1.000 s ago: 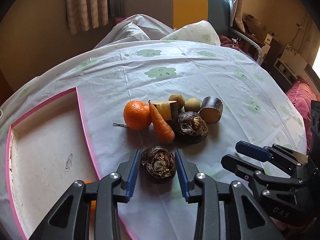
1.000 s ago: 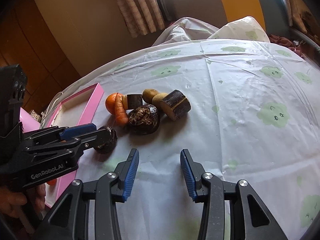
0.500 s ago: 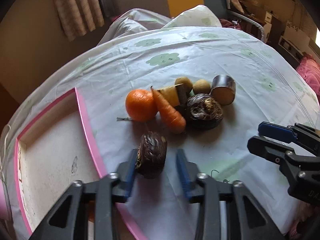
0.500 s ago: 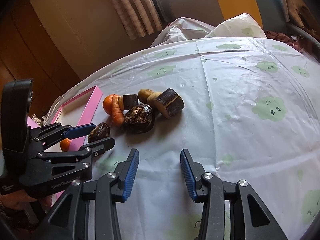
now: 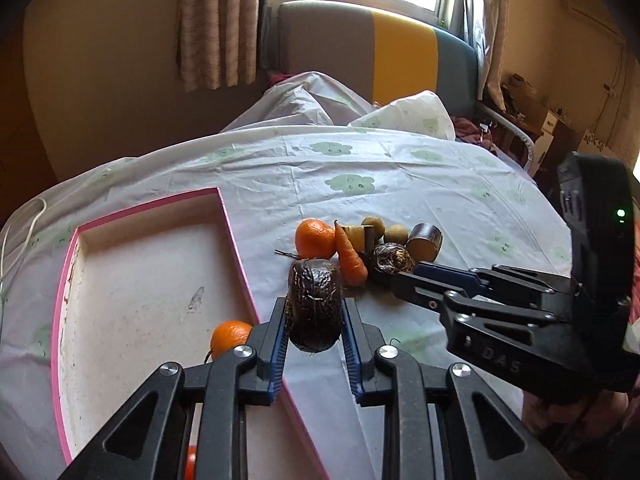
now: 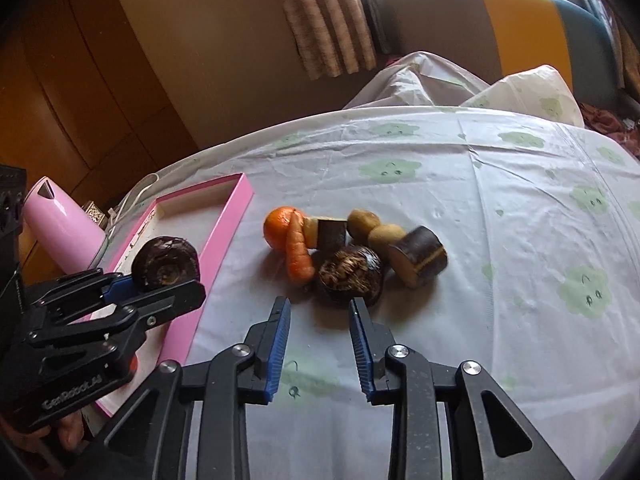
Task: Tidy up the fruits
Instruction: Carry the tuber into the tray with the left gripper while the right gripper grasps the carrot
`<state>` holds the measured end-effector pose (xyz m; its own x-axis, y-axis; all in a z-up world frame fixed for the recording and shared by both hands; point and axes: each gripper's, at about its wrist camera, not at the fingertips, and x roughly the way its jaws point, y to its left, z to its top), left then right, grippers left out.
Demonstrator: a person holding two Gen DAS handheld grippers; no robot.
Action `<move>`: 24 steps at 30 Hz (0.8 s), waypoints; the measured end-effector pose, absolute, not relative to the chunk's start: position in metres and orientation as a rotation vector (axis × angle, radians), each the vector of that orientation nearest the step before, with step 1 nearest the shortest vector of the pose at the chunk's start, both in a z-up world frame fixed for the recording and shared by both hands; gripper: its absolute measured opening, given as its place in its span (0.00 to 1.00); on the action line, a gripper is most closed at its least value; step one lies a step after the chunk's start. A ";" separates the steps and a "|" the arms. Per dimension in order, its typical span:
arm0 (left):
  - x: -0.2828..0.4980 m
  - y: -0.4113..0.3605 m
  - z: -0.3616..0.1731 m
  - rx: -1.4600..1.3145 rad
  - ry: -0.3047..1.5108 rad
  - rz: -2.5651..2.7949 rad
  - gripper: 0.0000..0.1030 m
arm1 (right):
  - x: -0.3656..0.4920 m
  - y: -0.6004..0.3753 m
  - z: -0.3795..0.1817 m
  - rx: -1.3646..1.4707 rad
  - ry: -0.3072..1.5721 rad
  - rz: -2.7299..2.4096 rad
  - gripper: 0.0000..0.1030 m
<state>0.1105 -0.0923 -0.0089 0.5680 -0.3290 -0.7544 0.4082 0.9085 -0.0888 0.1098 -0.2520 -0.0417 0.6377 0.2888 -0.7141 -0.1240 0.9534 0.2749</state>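
Lettering "GenRobot.AI" marks the left gripper [image 6: 158, 286], its jaws clenched on a dark round fruit [image 5: 315, 305] above the pink tray [image 5: 236, 240]. "DAS" marks the right gripper [image 6: 320, 330], jaws released beside the produce pile [image 6: 348, 248].

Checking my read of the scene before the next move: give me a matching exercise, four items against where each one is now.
Items:
1. dark round fruit
2. carrot
3. small orange
4. right claw

Places:
A. inside the pink tray
B. leaning on the orange in the pile
C. clamped in the left claw
D. open, empty, near the pile

Pairs: 1-C, 2-B, 3-A, 4-D
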 end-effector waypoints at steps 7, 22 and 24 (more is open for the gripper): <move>0.089 -0.066 -0.005 0.034 0.849 -0.403 0.25 | 0.146 -0.220 -0.053 0.090 0.906 0.254 0.22; 0.086 0.002 -0.010 -0.082 0.862 -0.273 0.25 | 0.123 -0.202 -0.053 0.026 0.939 0.259 0.19; 0.093 0.015 -0.014 -0.085 0.871 -0.212 0.25 | 0.111 -0.200 -0.052 0.023 0.944 0.272 0.19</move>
